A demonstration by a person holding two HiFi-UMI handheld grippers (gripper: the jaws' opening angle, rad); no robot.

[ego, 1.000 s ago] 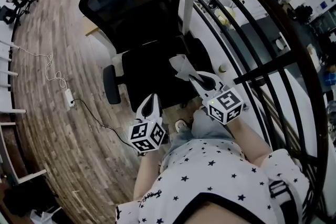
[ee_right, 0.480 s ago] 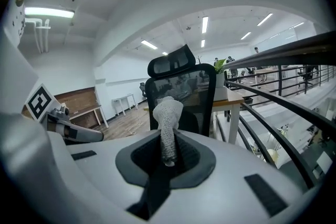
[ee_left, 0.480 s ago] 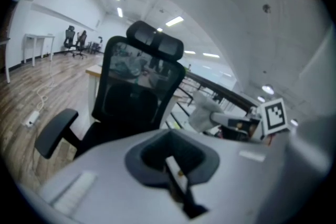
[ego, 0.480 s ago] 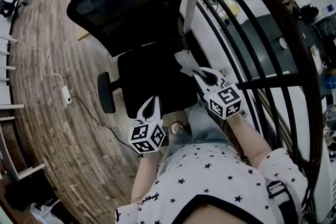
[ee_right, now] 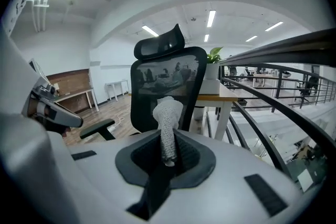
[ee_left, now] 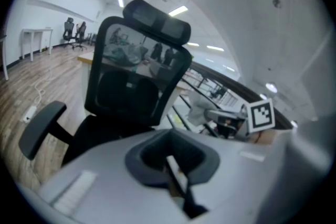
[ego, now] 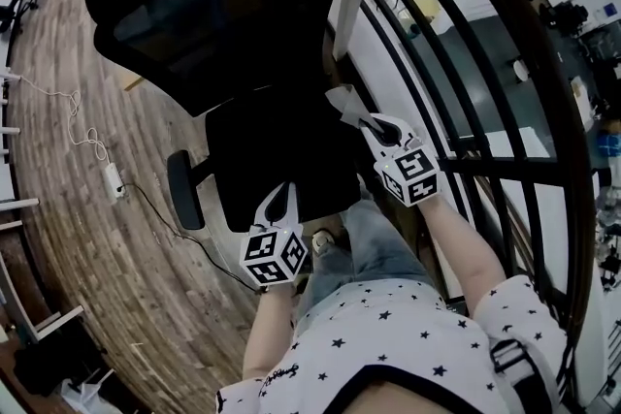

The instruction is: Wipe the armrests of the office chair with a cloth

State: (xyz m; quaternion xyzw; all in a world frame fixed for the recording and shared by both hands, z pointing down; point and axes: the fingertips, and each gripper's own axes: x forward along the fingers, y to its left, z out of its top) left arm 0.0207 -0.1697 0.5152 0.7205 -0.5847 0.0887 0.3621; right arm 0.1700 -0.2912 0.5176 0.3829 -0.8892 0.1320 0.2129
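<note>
Right tongs (ego: pixel 371 124) clamp a cloth (ego: pixel 342 102) by one bunched end, above the right edge of the office chair (ego: pixel 272 150) seat. It looks soft, light and limp. Left tongs (ego: pixel 282 201) are closed together, empty, near the seat's front edge.

The head view looks steeply down from above the person onto the office chair (ego: pixel 194 15) and both tools. The left tool (ego: pixel 281 197) view sits low and near, facing the backrest. The right tool (ego: pixel 374 126) view faces that backrest from the right, beside the railing (ee_right: pixel 273 86). All three views share the chair.
</note>
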